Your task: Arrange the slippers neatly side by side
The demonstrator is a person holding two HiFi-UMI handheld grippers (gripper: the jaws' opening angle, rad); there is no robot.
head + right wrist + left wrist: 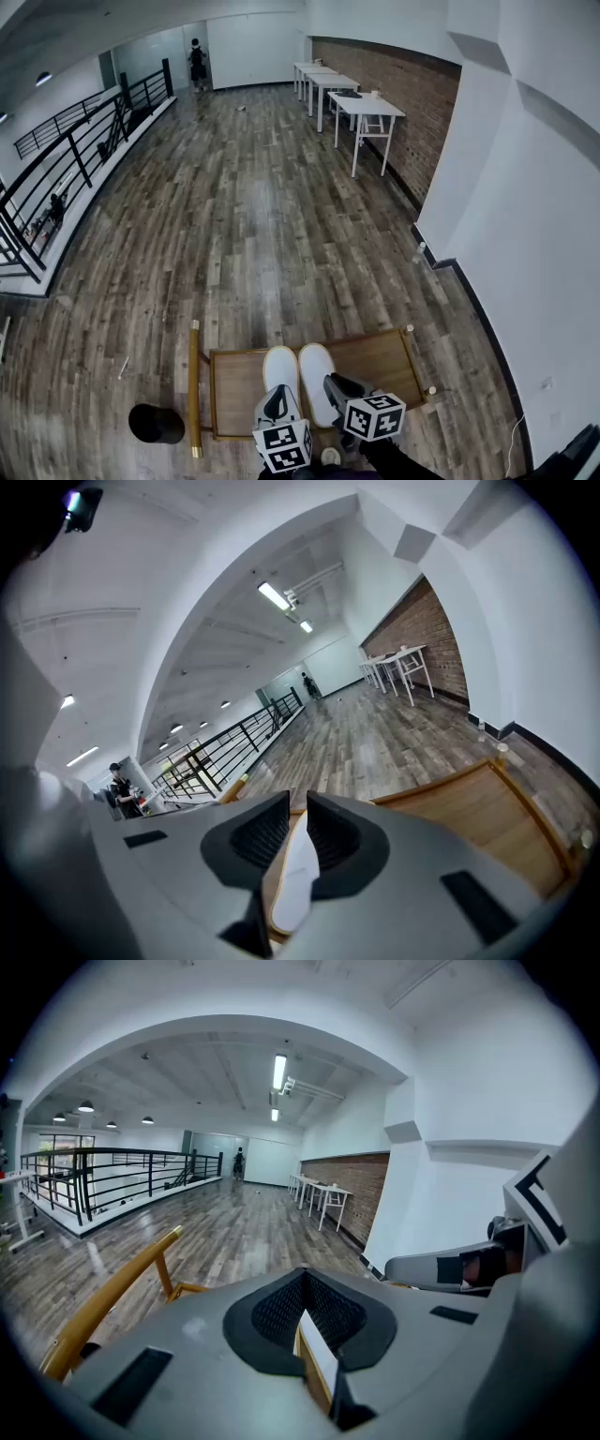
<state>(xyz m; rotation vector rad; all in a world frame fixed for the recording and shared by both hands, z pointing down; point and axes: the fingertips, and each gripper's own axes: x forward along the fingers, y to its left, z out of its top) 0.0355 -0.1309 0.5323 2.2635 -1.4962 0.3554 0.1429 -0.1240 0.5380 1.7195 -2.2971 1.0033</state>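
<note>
**Two slippers paired on the tabletop**

The left slipper and right slipper lie parallel, just beside each other. The left gripper has its fingers pinched narrow on the left slipper's heel edge. The right gripper likewise clamps the right slipper's edge.

No legible text, no labels, brands or numbers anywhere

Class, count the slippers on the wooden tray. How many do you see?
2. Both lie side by side on the wooden tray: the left slipper at the left gripper, the right slipper at the right gripper. None appears hidden.
</note>
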